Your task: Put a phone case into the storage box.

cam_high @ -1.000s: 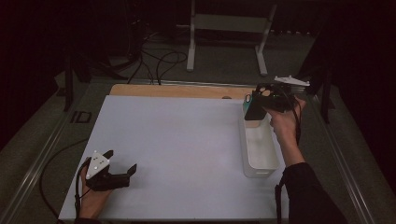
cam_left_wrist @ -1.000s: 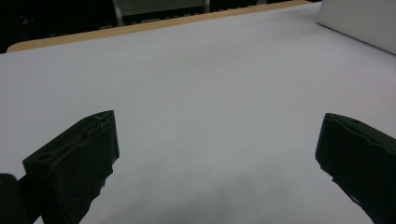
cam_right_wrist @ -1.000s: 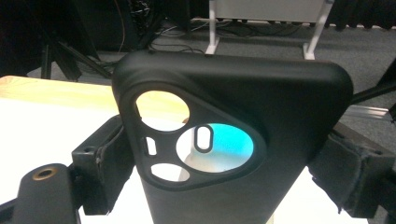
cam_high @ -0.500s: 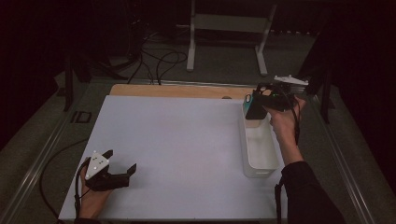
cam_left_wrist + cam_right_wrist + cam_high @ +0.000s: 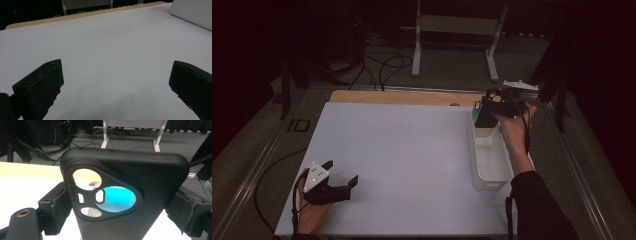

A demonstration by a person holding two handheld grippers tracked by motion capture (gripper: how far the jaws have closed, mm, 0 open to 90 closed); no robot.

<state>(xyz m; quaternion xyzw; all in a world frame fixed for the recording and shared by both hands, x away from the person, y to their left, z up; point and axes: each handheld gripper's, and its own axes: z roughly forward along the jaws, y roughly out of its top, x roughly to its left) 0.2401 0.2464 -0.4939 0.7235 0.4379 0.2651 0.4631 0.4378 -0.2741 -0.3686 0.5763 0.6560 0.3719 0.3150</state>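
A black phone case (image 5: pixel 125 195), its camera cut-out showing something turquoise behind it, stands upright between the jaws of our right gripper (image 5: pixel 117 220), which press on its two long edges. In the high view we hold that gripper (image 5: pixel 492 107) raised above the far end of a clear plastic bin (image 5: pixel 488 165), with the case (image 5: pixel 484 116) hanging over the bin's far rim at the right side of the white table mat (image 5: pixel 412 150). A strip of bare wooden tabletop (image 5: pixel 402 97) runs beyond the mat, and cables and a white stand lie on the dark floor behind. Our left gripper (image 5: pixel 336 186) rests on the mat's near left corner, jaws wide apart with nothing between them, well away from the bin. We judge the risks to be these: the soft case may flex or slip from an edge-on grip, and, released this near the rim, it could catch the wall and tip out onto the mat.
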